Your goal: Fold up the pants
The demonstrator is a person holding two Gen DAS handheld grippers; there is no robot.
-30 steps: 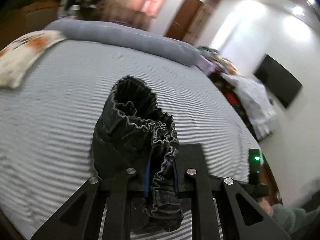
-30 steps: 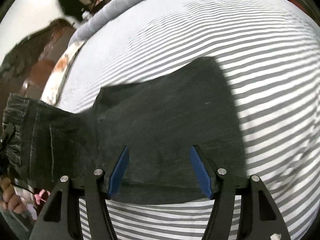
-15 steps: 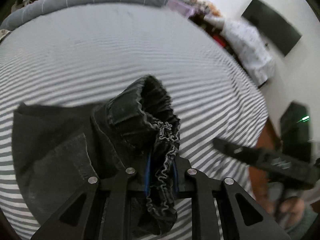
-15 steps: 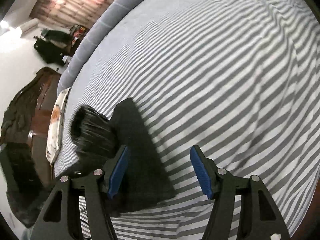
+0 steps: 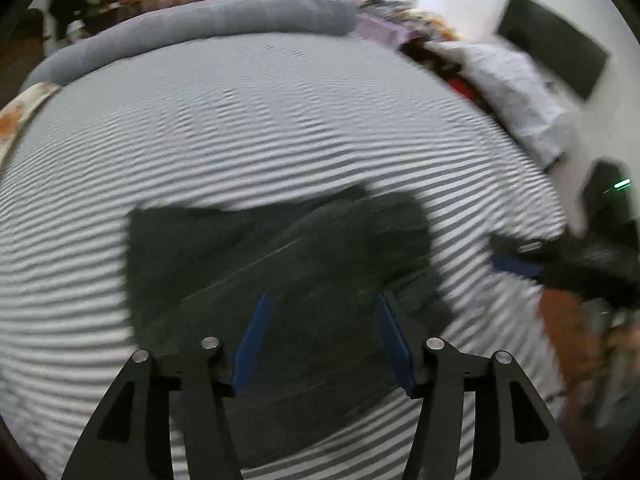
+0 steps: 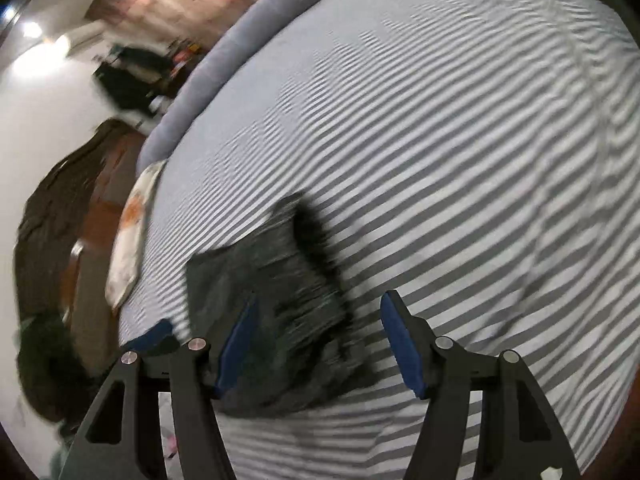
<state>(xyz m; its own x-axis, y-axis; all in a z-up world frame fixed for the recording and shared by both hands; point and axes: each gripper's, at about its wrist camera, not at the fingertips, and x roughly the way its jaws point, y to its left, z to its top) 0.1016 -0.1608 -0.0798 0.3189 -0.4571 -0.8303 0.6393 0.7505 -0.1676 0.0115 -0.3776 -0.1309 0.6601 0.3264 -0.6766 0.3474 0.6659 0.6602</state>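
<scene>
The dark grey pants [image 5: 280,264] lie folded in a stack on the striped bed sheet [image 5: 280,120]. My left gripper [image 5: 320,336] is open and empty just above the near edge of the stack. The pants also show in the right wrist view [image 6: 280,304], blurred, with the bunched waistband at the far end. My right gripper [image 6: 318,340] is open and empty over their right side. The right gripper also appears at the right of the left wrist view [image 5: 520,256].
A long grey bolster [image 5: 192,36] lies along the bed's far edge. A patterned pillow [image 6: 128,236] sits at the left edge. Clothes piles [image 5: 500,80] and a dark wall screen [image 5: 552,48] stand to the right of the bed.
My left gripper has opened and let go of the waistband; the pants now lie folded flat on the bed. Both grippers have drawn back a little.
</scene>
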